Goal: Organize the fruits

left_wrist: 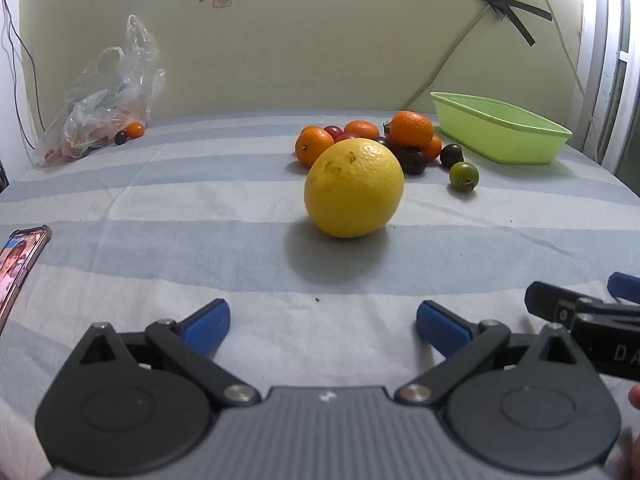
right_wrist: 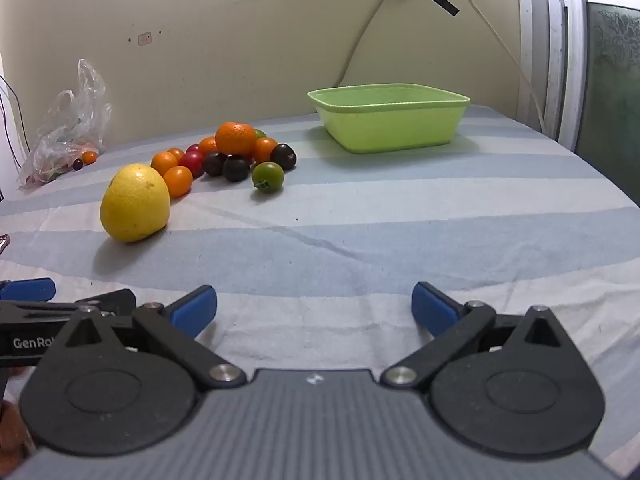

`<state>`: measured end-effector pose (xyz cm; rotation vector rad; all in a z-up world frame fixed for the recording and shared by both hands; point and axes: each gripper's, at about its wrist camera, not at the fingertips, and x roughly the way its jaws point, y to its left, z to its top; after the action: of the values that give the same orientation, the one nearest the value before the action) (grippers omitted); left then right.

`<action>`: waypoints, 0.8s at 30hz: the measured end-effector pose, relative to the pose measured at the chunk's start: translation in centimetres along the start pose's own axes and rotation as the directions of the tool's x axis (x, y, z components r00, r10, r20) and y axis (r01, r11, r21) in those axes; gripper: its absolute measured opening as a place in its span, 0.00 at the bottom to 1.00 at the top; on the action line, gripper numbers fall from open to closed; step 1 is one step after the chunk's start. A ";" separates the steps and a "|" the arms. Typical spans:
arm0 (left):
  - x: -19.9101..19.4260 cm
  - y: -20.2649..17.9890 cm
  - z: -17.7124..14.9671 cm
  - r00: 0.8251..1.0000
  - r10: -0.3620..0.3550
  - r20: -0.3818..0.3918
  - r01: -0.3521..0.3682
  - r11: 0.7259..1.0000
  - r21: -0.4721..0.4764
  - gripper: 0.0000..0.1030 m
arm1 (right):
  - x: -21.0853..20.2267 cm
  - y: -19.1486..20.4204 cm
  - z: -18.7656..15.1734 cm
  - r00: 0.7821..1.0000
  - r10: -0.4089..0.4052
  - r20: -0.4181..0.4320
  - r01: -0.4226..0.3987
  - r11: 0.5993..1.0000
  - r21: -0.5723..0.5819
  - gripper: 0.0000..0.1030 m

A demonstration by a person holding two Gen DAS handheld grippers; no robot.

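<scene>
My left gripper [left_wrist: 323, 322] and right gripper [right_wrist: 314, 310] both hold their blue-padded fingers spread wide over a striped, wrinkled cloth [right_wrist: 360, 216], gripping nothing. Ahead of the left one sits a round, dimpled yellow citrus [left_wrist: 354, 188]. Behind it lies a heap of fruit [right_wrist: 228, 156] (glossy mandarins, dark tomatoes, one green). A smooth green plastic tub [right_wrist: 388, 120] stands to the right, apart.

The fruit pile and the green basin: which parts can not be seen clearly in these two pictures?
- Green basin inside: hidden by its own front wall, both views.
- Fruit pile, rear fruits: covered by front ones; in the left wrist view the big yellow fruit also blocks some.
- Plastic bag contents: blurred, too small.
- Phone: cut by the left edge.
</scene>
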<state>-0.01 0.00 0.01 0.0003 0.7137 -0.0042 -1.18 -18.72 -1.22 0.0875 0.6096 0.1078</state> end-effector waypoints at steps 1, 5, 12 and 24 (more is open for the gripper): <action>0.0 -0.1 -0.1 1.000 0.004 0.007 -0.004 1.000 0.001 1.00 | 0.0 0.0 0.0 1.000 0.000 0.001 0.000 1.000 0.003 1.00; -0.2 0.0 -0.1 1.000 0.007 0.010 -0.007 1.000 -0.004 1.00 | -0.1 -0.2 -0.1 1.000 0.005 0.013 -0.005 1.000 0.019 1.00; -0.4 -0.1 -0.6 1.000 0.018 0.019 -0.018 1.000 -0.008 1.00 | -0.2 -0.4 -0.1 1.000 0.012 0.006 -0.012 1.000 0.028 1.00; -0.5 0.5 -0.1 1.000 0.017 -0.023 -0.017 1.000 0.001 1.00 | 0.1 0.2 -0.1 1.000 0.003 -0.006 -0.003 0.999 0.034 1.00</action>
<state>-0.51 0.49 0.27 0.0072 0.7365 0.0116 -1.16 -18.51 -1.36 0.1208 0.6175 0.1009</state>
